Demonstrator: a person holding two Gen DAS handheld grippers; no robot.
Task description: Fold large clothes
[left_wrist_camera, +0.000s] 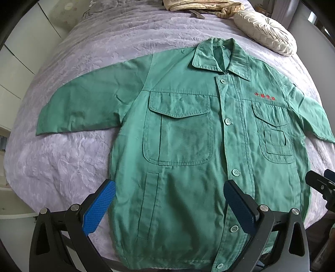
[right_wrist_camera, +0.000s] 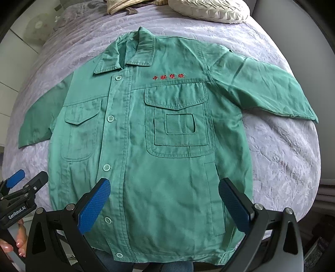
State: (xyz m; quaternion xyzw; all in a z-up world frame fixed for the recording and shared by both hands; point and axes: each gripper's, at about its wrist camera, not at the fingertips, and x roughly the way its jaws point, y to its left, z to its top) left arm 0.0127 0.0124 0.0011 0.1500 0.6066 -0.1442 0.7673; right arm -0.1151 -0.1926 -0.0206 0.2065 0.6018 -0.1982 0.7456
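From the left wrist camera, a green work jacket [left_wrist_camera: 188, 136] lies flat and face up on a bed with a pale purple cover [left_wrist_camera: 69, 159], buttoned down the front, collar toward the far end and hem toward the camera. Both sleeves stretch out to the sides, and the left sleeve [left_wrist_camera: 83, 104] rests smooth on the cover. The left gripper [left_wrist_camera: 167, 205] hovers above the lower front of the jacket, its jaws spread wide with nothing between them; one blue pad sits over the jacket's side edge, the other near the button strip. Part of the other tool shows at the right edge. A cream cushion [left_wrist_camera: 266, 31] and a striped bundle of cloth [left_wrist_camera: 201, 6] lie beyond the collar. From the right wrist camera, the same jacket fills the middle of the bed, with red embroidered characters [right_wrist_camera: 168, 76] above the chest pocket and the right sleeve [right_wrist_camera: 268, 87] reaching outward. The right gripper [right_wrist_camera: 164, 203] also hangs over the hem area, jaws wide apart and empty. The left tool appears at the lower left, held by a hand [right_wrist_camera: 14, 244]. Judging from this, the jacket is laid out and smoothed but no fold has been made: sleeves, sides and the final halving all appear left to do.
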